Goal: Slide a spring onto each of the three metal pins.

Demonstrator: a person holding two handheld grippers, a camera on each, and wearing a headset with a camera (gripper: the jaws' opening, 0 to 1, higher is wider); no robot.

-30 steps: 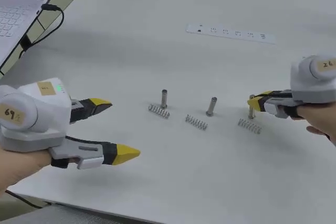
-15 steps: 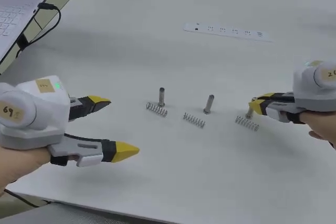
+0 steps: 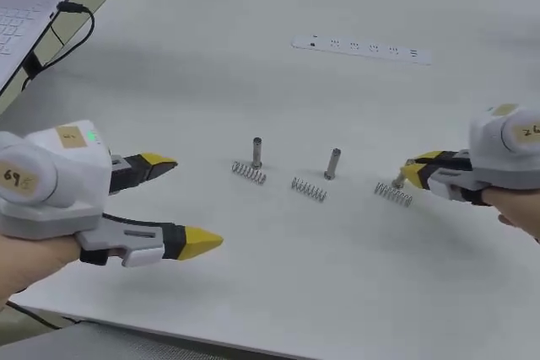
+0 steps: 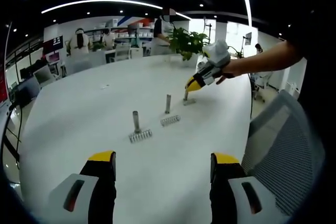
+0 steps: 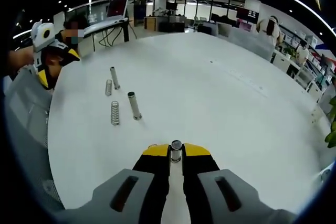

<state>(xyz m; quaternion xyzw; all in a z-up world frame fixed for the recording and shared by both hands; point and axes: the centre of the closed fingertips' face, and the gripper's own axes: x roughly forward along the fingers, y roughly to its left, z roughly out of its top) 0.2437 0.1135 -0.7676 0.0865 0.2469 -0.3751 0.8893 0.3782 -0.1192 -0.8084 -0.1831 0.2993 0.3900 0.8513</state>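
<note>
Open-plan office: desks [image 5: 107,24], laptop [image 3: 17,14].

Left tongs [image 3: 187,201]: rounded white and light-grey housing, black jaws capped with yellow tips. A tan "69" label [image 3: 18,181], handwritten, is stuck on the round end cap. A second tan top label [image 3: 73,139] is fitted above, with a green light [image 3: 94,137] lit beside it. The grey jaw shanks are cut with dark oblong slots, seen in the left gripper view too.

Right tongs [image 3: 409,173]: same build, with a white domed housing, black jaws, yellow tips and grey slotted shanks. A tan dome label [image 3: 525,132] is carried. Its writing begins with "2"; the rest is not legible.
</note>
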